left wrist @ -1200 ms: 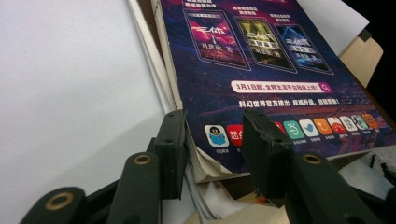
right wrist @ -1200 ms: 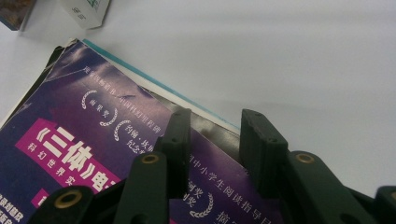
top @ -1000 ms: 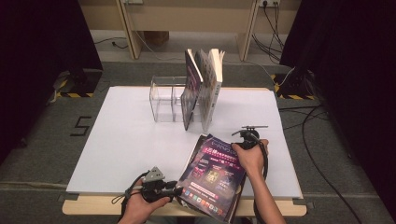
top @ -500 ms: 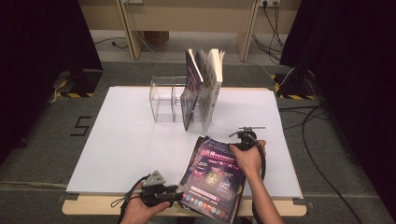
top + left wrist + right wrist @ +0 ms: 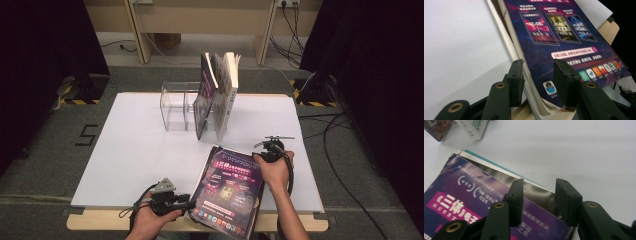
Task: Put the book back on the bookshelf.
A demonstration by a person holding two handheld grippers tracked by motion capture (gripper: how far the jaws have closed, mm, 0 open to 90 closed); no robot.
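A thick book with a purple cover (image 5: 227,190) lies flat at the table's front, and its near end hangs over the edge. My left gripper (image 5: 192,204) is at its near left corner. In the left gripper view the jaws (image 5: 537,67) straddle that corner of the book (image 5: 554,32), one beside the page edges and one over the cover; they have just closed slightly and do not visibly press. My right gripper (image 5: 259,154) is at the far right corner. Its jaws (image 5: 539,186) have just been opening and stand open, straddling the edge of the book (image 5: 474,195).
A clear acrylic holder (image 5: 175,107) stands at mid-table with three books (image 5: 220,95) leaning upright at its right end. The foot of one book (image 5: 472,128) is at the top left of the right gripper view. A white sheet (image 5: 135,150) covers the table.
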